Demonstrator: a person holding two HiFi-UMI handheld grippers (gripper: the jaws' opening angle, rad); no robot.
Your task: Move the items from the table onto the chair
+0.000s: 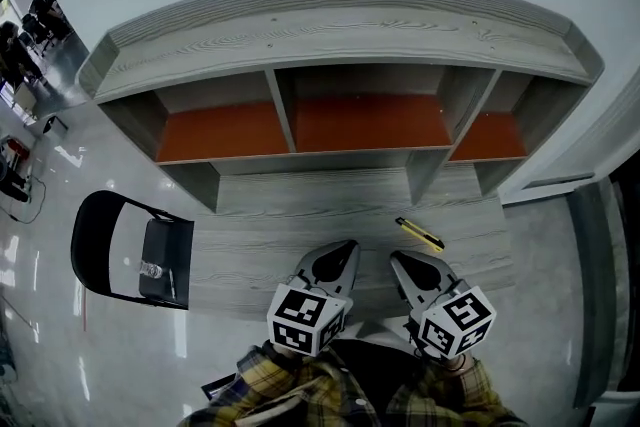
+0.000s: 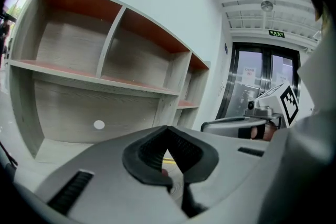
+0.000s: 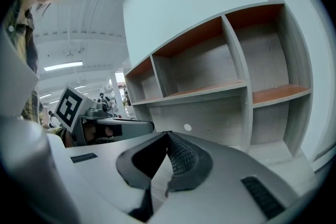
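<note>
Yellow cutter [image 1: 420,233], only item spotted on the surface [image 1: 280,215], so going near to far. Closest in: left tongs [image 1: 346,247] and right tongs [image 1: 398,259], side by side at the near edge. Both squeezed fully closed with nothing in them, tips tilted slightly down toward the wood. Probably just carried that way while empty, so need opening before any grab. Just beyond the right tongs: the cutter, lying flat and slanted, clear of everything else. Looks like an easy pinch across the thin body from that side. Off to the left, beside the surface: black chair [image 1: 170,250], seat up and seemingly in reach, which fits as the drop spot. Something small and clear on it already, too tiny to name. Furthest back: grey shelf unit [image 1: 340,25] with orange-lined cubbies, all bare as far as visible, so nothing to fetch from there.
</note>
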